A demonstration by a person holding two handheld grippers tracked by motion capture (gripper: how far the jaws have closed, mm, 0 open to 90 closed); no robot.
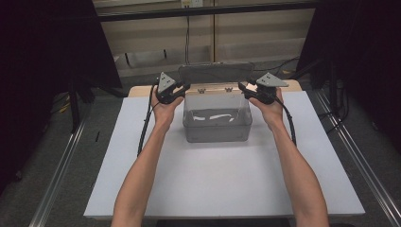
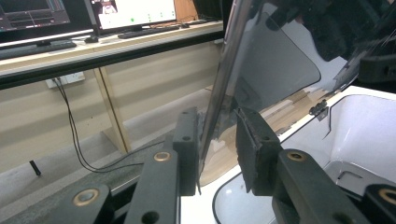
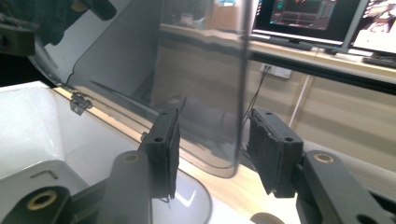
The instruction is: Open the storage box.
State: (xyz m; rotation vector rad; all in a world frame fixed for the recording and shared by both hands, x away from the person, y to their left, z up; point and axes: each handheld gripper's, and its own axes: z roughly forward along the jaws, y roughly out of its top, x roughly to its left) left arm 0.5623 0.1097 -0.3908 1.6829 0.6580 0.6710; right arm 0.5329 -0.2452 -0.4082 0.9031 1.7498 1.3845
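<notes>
A clear plastic box [image 1: 217,124] stands at the back middle of the white board [image 1: 213,184], its hinged lid [image 1: 216,74] raised upright. My left gripper [image 1: 182,90] is at the lid's left edge. In the left gripper view the lid [image 2: 280,60] runs between the jaws, its rim against the left pad [image 2: 187,140]; this gripper [image 2: 218,122] looks shut on it. My right gripper [image 1: 243,87] is at the lid's right edge. There the lid [image 3: 205,70] stands between the jaws of the gripper [image 3: 215,126], with a clear gap to the left pad [image 3: 163,144].
The box's white inside [image 2: 364,130] [image 3: 28,121] lies just below both grippers, with small hinges [image 3: 79,102] along the back rim. Beyond the table are a low shelf with cables [image 1: 189,42] and desks with monitors [image 2: 32,14]. Metal rails [image 1: 61,165] flank the table.
</notes>
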